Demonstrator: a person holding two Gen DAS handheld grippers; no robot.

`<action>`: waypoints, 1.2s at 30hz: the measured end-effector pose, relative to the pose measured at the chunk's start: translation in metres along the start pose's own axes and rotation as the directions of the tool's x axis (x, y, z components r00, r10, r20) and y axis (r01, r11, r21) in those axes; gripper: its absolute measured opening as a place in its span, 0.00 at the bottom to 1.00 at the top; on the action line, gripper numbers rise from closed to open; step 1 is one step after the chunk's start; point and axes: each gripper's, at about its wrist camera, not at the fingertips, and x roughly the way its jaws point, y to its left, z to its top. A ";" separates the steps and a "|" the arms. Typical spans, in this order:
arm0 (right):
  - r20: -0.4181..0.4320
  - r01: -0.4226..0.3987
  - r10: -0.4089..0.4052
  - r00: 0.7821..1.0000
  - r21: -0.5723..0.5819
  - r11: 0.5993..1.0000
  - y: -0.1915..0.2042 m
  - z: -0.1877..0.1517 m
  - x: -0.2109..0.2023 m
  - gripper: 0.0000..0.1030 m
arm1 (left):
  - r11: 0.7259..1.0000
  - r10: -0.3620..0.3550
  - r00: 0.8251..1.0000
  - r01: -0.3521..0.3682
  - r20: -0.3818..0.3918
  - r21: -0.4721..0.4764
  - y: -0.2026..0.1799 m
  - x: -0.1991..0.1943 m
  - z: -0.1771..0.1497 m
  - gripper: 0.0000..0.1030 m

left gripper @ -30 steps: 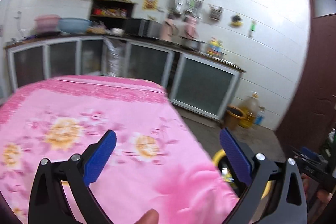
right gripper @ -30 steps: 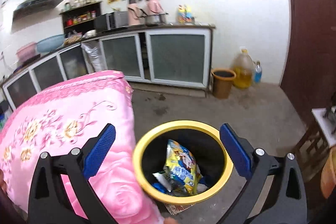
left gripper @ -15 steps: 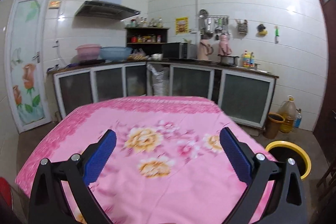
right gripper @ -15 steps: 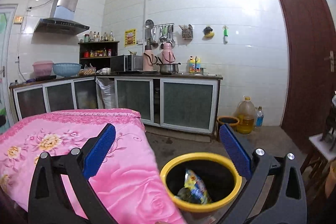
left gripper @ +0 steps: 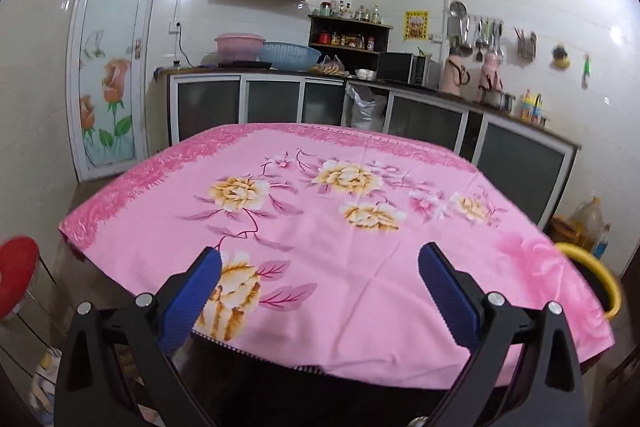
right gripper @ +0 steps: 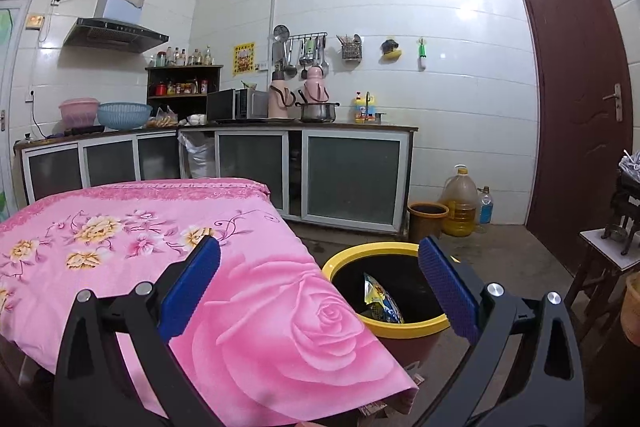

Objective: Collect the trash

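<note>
A yellow-rimmed black trash bin (right gripper: 362, 255) stands on the floor at the table's right corner, with a blue and yellow snack wrapper (right gripper: 382, 301) inside. Its rim also shows at the right edge of the left wrist view (left gripper: 600, 275). My right gripper (right gripper: 320, 283) is open and empty, held above the table corner and the bin. My left gripper (left gripper: 320, 287) is open and empty, held back from the near edge of the table with the pink flowered cloth (left gripper: 320, 195). I see no loose trash on the cloth.
Kitchen counters with glass-front cabinets (right gripper: 348, 179) run along the far walls. A brown pot (right gripper: 426, 221) and an oil jug (right gripper: 460, 203) stand on the floor by the wall. A brown door (right gripper: 576, 99) and a small side table (right gripper: 604, 247) are at right. A red stool (left gripper: 16, 275) is at left.
Both grippers have pulled back and risen: the left view swung from the bin side to the whole table, and the right view lifted from looking down into the bin. Both stayed open.
</note>
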 end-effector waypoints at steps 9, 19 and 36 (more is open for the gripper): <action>-0.018 -0.017 0.017 1.000 -0.006 1.000 0.009 -0.006 -0.001 0.92 | 0.999 -0.035 0.999 0.035 -0.024 0.004 -0.017 -0.003 0.004 0.92; -0.044 -0.032 0.031 0.999 -0.020 0.999 0.013 -0.006 0.004 0.92 | 0.999 -0.036 0.999 0.036 -0.025 0.019 -0.027 -0.010 0.004 0.92; -0.079 -0.036 0.035 0.996 -0.010 0.999 0.012 -0.012 0.009 0.92 | 0.997 -0.058 0.997 0.061 -0.053 0.053 -0.043 -0.009 -0.001 0.92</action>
